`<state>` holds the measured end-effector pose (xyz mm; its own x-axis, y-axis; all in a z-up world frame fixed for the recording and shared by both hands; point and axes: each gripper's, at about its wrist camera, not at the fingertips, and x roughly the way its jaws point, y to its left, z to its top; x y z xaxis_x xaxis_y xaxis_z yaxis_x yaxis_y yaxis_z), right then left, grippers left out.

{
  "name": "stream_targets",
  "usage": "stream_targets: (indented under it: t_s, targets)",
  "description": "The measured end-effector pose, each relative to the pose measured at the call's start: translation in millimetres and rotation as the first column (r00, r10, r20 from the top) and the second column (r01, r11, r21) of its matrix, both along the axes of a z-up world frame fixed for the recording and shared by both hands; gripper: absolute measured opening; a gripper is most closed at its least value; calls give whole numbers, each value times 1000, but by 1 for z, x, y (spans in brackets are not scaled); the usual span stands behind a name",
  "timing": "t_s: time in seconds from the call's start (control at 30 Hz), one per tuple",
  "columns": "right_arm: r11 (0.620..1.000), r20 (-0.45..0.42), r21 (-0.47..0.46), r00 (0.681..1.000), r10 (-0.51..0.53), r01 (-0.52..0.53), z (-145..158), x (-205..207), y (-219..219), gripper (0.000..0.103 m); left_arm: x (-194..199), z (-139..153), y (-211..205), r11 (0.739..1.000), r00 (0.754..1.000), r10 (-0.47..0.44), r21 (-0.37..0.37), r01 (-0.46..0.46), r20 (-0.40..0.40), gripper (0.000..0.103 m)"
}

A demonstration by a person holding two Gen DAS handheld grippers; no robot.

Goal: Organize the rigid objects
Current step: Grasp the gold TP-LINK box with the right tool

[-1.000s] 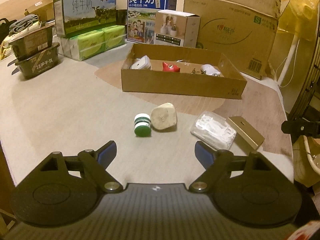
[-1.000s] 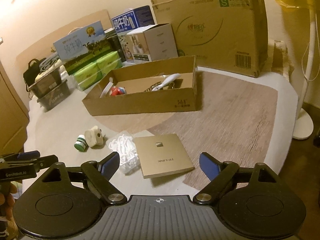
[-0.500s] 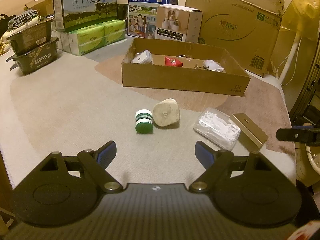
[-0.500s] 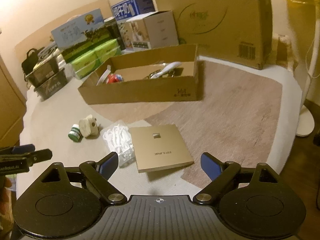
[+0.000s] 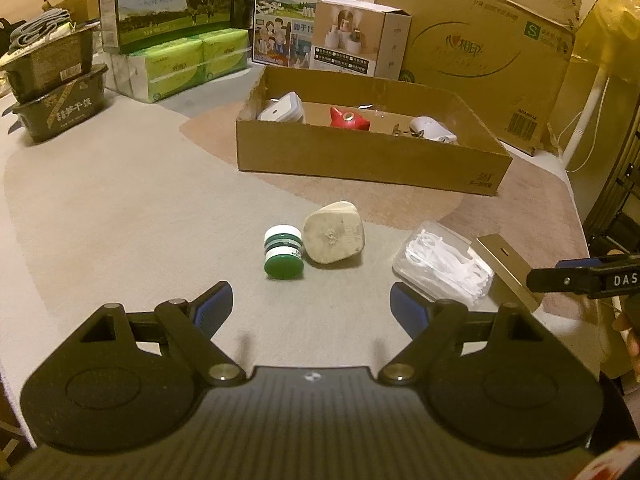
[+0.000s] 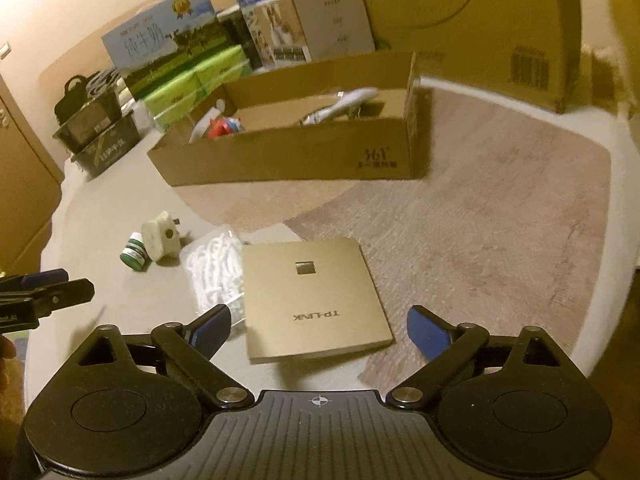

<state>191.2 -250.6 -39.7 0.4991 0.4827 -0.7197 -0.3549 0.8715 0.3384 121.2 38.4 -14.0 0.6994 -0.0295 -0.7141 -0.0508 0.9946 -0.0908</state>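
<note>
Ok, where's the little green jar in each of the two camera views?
Left wrist view: the green jar lies centre frame, just beyond the open left gripper, touching the white plug.
Right wrist view: green jar at far left, midway up, left of the plug.
Shared landmark: the open cardboard box behind it.

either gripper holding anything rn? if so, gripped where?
Nothing held. Left gripper and right gripper both have jaws open and empty; the flat gold TP-LINK box lies ungripped before the right one.
</note>
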Motion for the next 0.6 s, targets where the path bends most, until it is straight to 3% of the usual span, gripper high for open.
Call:
stream_targets:
  t_s: [0.13, 0.5, 0.6]
  targets:
    - [999, -36, 39, 999, 39, -38, -9, 14, 0, 97, 7, -5, -2, 1000, 1000, -6, 0, 6, -13, 84]
    - [991, -54, 21, 990, 130, -129, -19, 32, 9, 97, 15, -15, -9, 1000, 999, -24, -3, 24, -34, 84]
    - [990, -43, -4, 989, 142, -143, -19, 32, 11, 90, 15, -16, -10, 1000, 999, -25, -4, 25, -35, 84]
